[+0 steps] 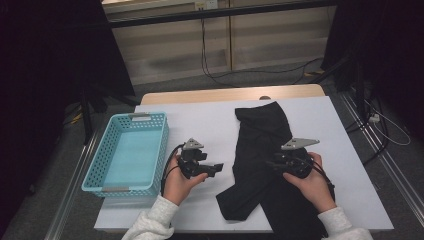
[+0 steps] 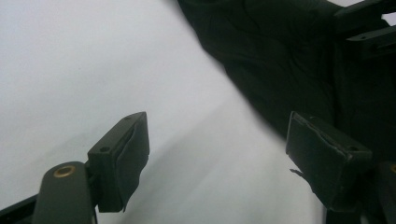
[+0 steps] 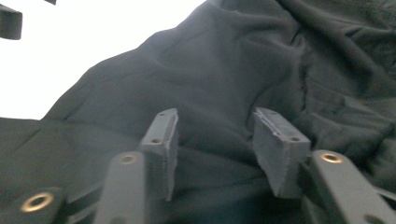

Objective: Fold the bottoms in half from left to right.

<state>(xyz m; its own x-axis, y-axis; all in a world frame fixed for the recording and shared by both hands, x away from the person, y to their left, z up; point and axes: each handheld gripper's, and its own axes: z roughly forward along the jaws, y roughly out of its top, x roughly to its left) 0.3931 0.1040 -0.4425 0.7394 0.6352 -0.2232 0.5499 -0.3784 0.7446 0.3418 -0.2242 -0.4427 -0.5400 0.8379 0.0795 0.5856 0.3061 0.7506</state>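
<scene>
The right gripper is hovering with its jaws apart over the black trousers lying on the table, the left gripper is gaping beside them, so one grabbing too little cloth might be letting them slip

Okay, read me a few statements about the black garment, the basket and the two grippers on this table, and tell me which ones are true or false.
1. The black fabric garment lies inside the basket. False: it lies spread on the white table surface.
2. The turquoise perforated plastic basket holds nothing. True.
3. The left gripper is clamped on the garment. False: its jaws stand open over bare table beside the cloth.
4. The right gripper is over the garment with its jaws apart. True.
</scene>
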